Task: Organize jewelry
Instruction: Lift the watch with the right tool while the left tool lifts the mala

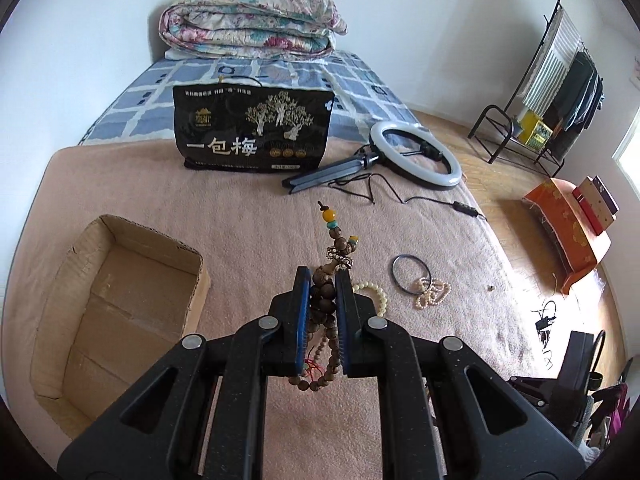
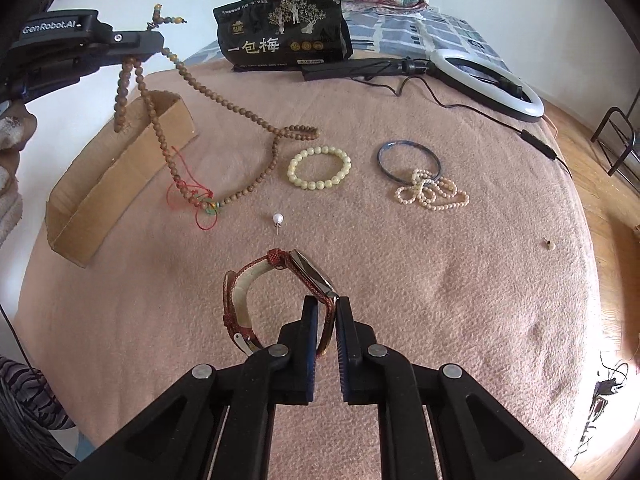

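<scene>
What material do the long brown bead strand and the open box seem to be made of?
Long brown bead strand: probably wood, matte, slightly uneven brown tones. Open box: corrugated cardboard, dull tan, fluted edge visible along its rim.

Bedroom clutter on a pink blanket (image 2: pixel 440 300)

A black snack bag (image 1: pixel 253 128) stands beside a ring light (image 1: pixel 416 156); folded quilt (image 1: pixel 250 22) behind, clothes rack (image 1: pixel 560 92) by the wall.

White walls (image 1: pixel 100 20) enclose a bed (image 1: pixel 256 76) ahead of the hand-held gripper; wood floor (image 1: pixel 516 216) and clothes rack (image 1: pixel 560 92) lie rightward.
</scene>
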Demonstrator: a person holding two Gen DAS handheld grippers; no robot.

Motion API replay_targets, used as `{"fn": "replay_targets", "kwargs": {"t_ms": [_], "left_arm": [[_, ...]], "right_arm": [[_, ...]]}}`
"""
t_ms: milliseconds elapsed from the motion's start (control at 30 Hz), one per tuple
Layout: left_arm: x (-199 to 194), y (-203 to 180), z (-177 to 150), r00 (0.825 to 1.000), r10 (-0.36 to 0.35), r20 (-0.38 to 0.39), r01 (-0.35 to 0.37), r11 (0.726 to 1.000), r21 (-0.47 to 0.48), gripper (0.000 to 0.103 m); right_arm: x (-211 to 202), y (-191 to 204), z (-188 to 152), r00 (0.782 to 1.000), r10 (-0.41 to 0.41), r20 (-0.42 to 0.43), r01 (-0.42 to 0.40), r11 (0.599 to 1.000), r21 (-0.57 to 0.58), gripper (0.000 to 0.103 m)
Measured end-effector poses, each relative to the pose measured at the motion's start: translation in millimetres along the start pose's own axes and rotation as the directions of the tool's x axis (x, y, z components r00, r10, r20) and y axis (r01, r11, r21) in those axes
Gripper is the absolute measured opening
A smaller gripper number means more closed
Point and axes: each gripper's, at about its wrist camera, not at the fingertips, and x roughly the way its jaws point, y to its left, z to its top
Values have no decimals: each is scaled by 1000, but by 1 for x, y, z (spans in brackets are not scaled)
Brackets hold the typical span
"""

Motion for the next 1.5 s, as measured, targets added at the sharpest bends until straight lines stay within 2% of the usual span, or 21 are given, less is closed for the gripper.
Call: {"fn": "replay_targets", "kwargs": {"t_ms": [400,800,1200,1500], "left_arm": [[-67,-3,21,993,-10,117,6,999,31,10],[-116,23,27,983,-2,183,3,1000,-6,10],[-182,67,38,957,66,284,-53,997,-53,10],[-206,98,26,946,116,304,-99,992,-72,10]], "right_arm": [[-18,4,6,999,-22,49,22,1000,0,6],[-35,28,8,995,-12,96,15,999,-30,6],[-49,69,24,989,45,140,-35,996,-79,6],[-55,109,54,980,95,175,-72,989,-132,6]]}}
